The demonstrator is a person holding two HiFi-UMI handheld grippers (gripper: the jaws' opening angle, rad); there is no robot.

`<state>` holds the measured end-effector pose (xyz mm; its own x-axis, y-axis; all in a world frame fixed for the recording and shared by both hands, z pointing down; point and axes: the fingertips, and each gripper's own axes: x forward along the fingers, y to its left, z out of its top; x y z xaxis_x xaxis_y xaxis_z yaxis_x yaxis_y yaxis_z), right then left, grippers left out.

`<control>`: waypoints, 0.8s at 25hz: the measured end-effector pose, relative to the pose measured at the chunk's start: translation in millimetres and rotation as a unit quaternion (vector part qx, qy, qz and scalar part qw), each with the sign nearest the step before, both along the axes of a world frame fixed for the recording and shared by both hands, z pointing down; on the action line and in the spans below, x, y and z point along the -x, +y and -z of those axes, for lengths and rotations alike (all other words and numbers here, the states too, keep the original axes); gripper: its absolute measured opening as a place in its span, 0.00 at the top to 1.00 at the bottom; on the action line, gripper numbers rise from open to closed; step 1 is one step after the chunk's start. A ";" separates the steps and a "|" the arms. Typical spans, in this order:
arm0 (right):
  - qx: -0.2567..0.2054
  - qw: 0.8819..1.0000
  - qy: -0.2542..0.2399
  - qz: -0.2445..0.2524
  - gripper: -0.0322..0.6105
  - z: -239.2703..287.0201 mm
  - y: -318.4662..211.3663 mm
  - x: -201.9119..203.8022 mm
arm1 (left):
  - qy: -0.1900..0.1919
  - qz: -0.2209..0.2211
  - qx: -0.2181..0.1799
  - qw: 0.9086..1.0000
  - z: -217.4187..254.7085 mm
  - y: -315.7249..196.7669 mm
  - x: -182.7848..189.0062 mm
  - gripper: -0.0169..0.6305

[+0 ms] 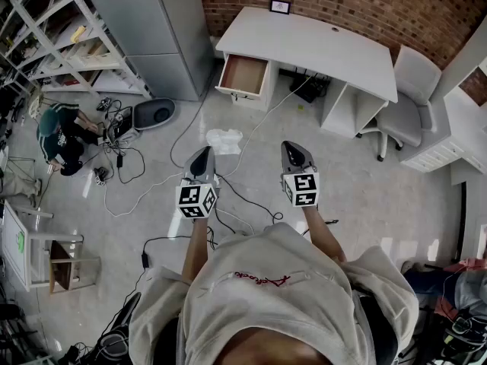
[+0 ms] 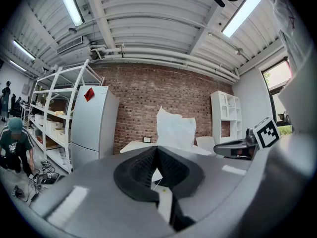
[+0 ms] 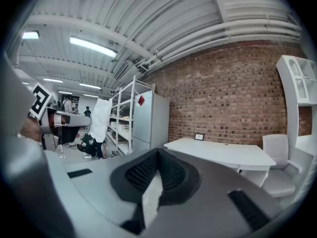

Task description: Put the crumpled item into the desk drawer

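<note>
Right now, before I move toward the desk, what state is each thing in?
Left hand-held gripper: shut, pinching the crumpled item.
Crumpled item: white, held off the floor, sticking up past the jaw tips.
Right hand-held gripper: shut, nothing between its jaws.
Desk drawer: pulled open, looks bare inside.
Office chair: upright, at the desk's right end.

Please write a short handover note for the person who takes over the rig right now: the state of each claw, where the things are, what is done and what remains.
Left claw: shut on the crumpled item, a white sheet that sticks out past its tip.
Right claw: shut, nothing in it.
Desk drawer: stands open at the left end of the white desk, ahead of both claws and apart from them.
Done: the item is gripped.
Left: carry it to the drawer and release it inside.
</note>
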<state>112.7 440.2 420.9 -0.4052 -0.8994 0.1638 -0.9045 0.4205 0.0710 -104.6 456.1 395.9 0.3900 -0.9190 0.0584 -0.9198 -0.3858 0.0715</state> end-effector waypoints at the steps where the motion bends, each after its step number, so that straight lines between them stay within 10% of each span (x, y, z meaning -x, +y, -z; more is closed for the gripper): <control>1: 0.000 1.000 0.000 0.001 0.93 -0.3 1.2 1.7 | 0.000 0.000 0.001 1.000 -0.6 0.9 0.8 0.96; 20: -0.007 1.000 -0.013 0.013 0.93 -3.2 0.7 -16.9 | -0.006 0.015 0.002 1.000 -0.5 6.1 -19.2 0.96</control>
